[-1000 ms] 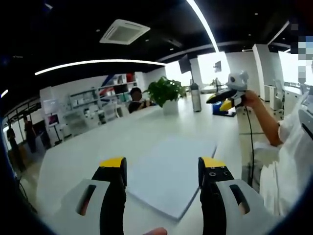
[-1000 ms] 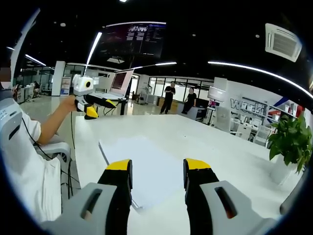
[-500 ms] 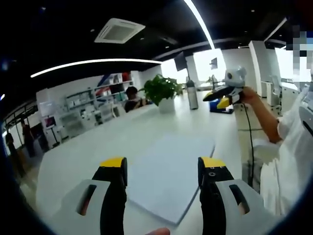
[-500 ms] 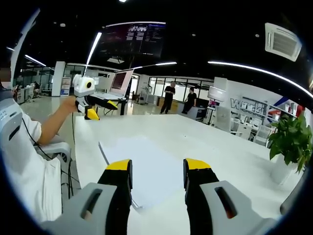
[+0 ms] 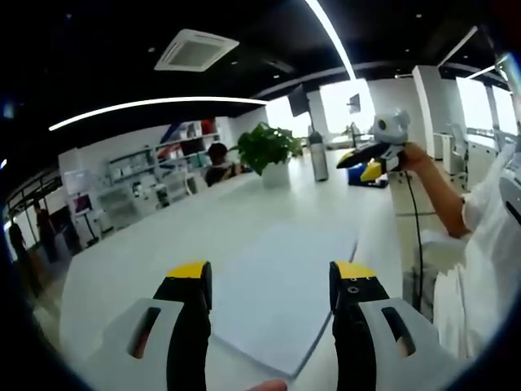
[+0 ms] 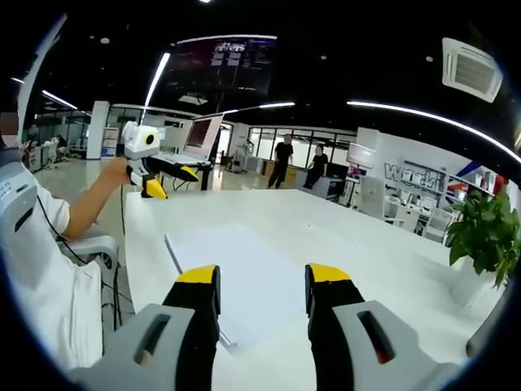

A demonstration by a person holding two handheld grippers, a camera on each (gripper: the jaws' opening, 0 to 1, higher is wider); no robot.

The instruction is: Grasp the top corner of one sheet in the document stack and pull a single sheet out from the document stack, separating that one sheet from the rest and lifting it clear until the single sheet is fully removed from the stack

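A stack of white sheets (image 5: 281,293) lies flat on the white table (image 5: 146,252). In the left gripper view my left gripper (image 5: 270,273) hovers over the stack's near end, jaws wide apart with nothing between them. Held up in a hand at the upper right is my right gripper (image 5: 366,163), well above the table. In the right gripper view the stack (image 6: 244,269) runs out ahead, and my right gripper (image 6: 259,277) stands open above its near end. My left gripper (image 6: 167,177) is raised at the upper left, yellow tips apart.
A potted plant (image 5: 269,151), a bottle (image 5: 320,160) and a blue object (image 5: 362,181) stand at the table's far end, with a seated person (image 5: 218,163) behind. The right gripper view has a plant (image 6: 482,236) at the right and two standing people (image 6: 283,159) beyond.
Both views have drifted only slightly with the hands. The stack lies unmoved and both grippers stay open and raised.
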